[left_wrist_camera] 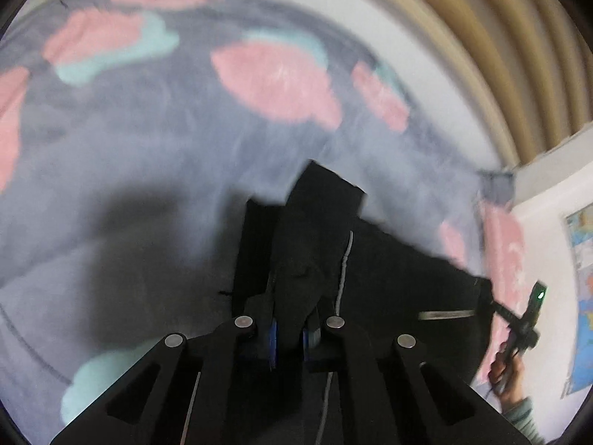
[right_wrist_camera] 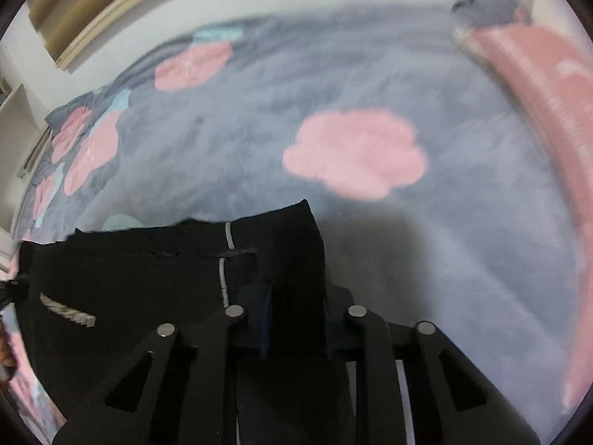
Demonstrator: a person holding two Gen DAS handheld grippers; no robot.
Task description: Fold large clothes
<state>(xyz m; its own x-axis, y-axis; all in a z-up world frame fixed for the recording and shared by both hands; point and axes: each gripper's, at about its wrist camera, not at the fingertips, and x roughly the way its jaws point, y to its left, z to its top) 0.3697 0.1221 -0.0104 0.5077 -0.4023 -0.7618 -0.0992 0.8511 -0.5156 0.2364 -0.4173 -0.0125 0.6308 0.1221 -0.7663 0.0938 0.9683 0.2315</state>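
A black garment [left_wrist_camera: 389, 270] with thin grey stripes hangs stretched between my two grippers above a bed. My left gripper [left_wrist_camera: 291, 328] is shut on one bunched edge of it. My right gripper [right_wrist_camera: 296, 315] is shut on another edge of the same garment [right_wrist_camera: 148, 282]. The right gripper also shows at the far right of the left wrist view [left_wrist_camera: 519, 319], held by a hand. Both views are blurred by motion.
A grey-blue blanket [right_wrist_camera: 370, 92] with pink and teal flower shapes covers the bed below. A pink pillow [right_wrist_camera: 548, 85] lies at its right edge. Beige curtains [left_wrist_camera: 500, 37] and a white wall with a map poster [left_wrist_camera: 582, 296] stand behind.
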